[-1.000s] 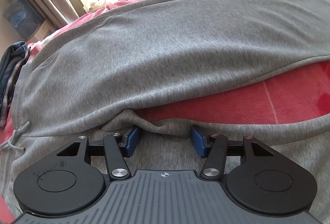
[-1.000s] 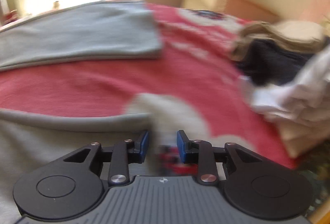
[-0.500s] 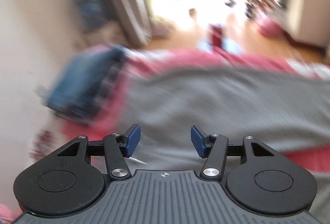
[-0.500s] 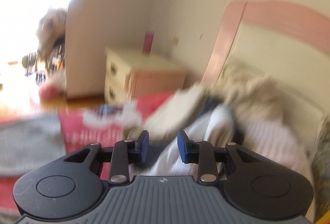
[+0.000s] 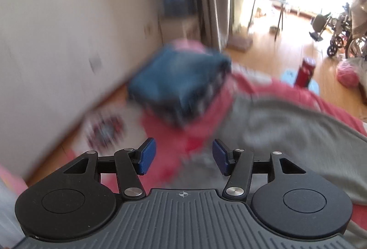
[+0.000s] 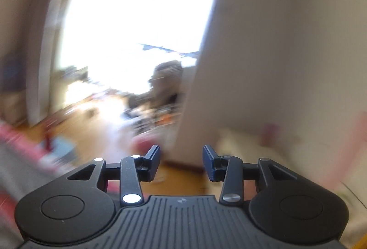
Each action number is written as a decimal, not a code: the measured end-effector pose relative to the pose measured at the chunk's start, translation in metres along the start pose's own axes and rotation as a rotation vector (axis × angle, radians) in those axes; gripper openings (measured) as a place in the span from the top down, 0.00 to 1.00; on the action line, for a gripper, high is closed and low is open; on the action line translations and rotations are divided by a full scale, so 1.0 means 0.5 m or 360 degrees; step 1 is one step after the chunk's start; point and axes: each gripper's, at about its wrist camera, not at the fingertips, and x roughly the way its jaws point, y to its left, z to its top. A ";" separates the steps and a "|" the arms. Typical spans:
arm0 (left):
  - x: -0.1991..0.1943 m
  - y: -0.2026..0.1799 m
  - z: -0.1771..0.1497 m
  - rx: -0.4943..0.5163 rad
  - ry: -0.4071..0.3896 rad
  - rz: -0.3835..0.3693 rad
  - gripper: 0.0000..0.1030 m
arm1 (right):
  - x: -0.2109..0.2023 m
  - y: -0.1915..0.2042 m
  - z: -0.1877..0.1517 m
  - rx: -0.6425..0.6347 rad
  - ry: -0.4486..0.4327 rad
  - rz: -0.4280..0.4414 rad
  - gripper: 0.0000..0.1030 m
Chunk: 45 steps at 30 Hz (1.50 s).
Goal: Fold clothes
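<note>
On the bed point(image 5: 201, 134), a folded stack of clothes point(image 5: 179, 84) lies at the far left corner, seemingly just left of the spread sweatshirt point(image 5: 286, 134), the wall point(image 5: 57, 42) beyond.

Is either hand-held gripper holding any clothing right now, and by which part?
Nothing is held. The left hand-held gripper is open and empty above the grey garment; the right hand-held gripper, jaws just opened wider, is empty too.
</note>
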 end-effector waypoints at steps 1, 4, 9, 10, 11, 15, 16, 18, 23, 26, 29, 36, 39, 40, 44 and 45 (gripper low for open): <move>0.023 0.007 -0.020 -0.0060 0.0069 -0.0034 0.47 | 0.034 0.051 0.005 -0.0092 0.0039 0.0149 0.58; 0.080 0.037 -0.078 -0.0203 0.0208 -0.0086 0.47 | 0.114 0.227 -0.017 -0.0282 0.0246 0.0610 0.58; 0.135 0.082 -0.144 -0.0325 0.0331 -0.0074 0.47 | 0.182 0.539 -0.118 -0.0533 0.0551 0.1273 0.59; 0.142 0.087 -0.152 -0.0328 0.0346 -0.0067 0.47 | 0.181 0.598 -0.139 -0.0544 0.0574 0.1368 0.59; 0.149 0.091 -0.159 -0.0332 0.0360 -0.0060 0.47 | 0.176 0.652 -0.155 -0.0565 0.0596 0.1450 0.60; 0.168 0.101 -0.176 -0.0359 0.0381 -0.0050 0.47 | 0.181 0.817 -0.225 -0.0660 0.0687 0.1571 0.64; 0.172 0.102 -0.181 -0.0362 0.0385 -0.0049 0.47 | 0.190 0.835 -0.244 -0.0673 0.0728 0.1560 0.64; 0.180 0.105 -0.189 -0.0366 0.0392 -0.0047 0.47 | 0.186 0.842 -0.279 -0.0677 0.0791 0.1543 0.65; 0.194 0.114 -0.202 -0.0378 0.0385 -0.0040 0.47 | 0.113 0.806 -0.340 -0.0668 0.0983 0.1637 0.64; 0.201 0.119 -0.207 -0.0412 0.0390 -0.0041 0.47 | 0.064 0.804 -0.345 -0.0800 0.1037 0.1744 0.66; 0.199 0.119 -0.209 -0.0416 0.0377 -0.0038 0.47 | 0.075 0.810 -0.305 -0.0726 0.0954 0.1757 0.70; 0.192 0.127 -0.209 -0.0433 0.0343 -0.0012 0.47 | 0.101 0.840 -0.314 -0.0674 0.1068 0.1817 0.70; 0.188 0.144 -0.204 -0.0504 0.0315 -0.0013 0.47 | 0.072 0.838 -0.319 -0.0728 0.1100 0.1971 0.69; 0.187 0.151 -0.202 -0.0541 0.0308 -0.0021 0.47 | 0.068 0.840 -0.313 -0.0737 0.1068 0.1977 0.69; 0.188 0.176 -0.202 -0.0682 0.0317 -0.0078 0.47 | 0.071 0.846 -0.287 -0.0735 0.0957 0.1923 0.64; 0.188 0.179 -0.202 -0.0701 0.0313 -0.0087 0.47 | 0.072 0.849 -0.283 -0.0759 0.0933 0.1913 0.62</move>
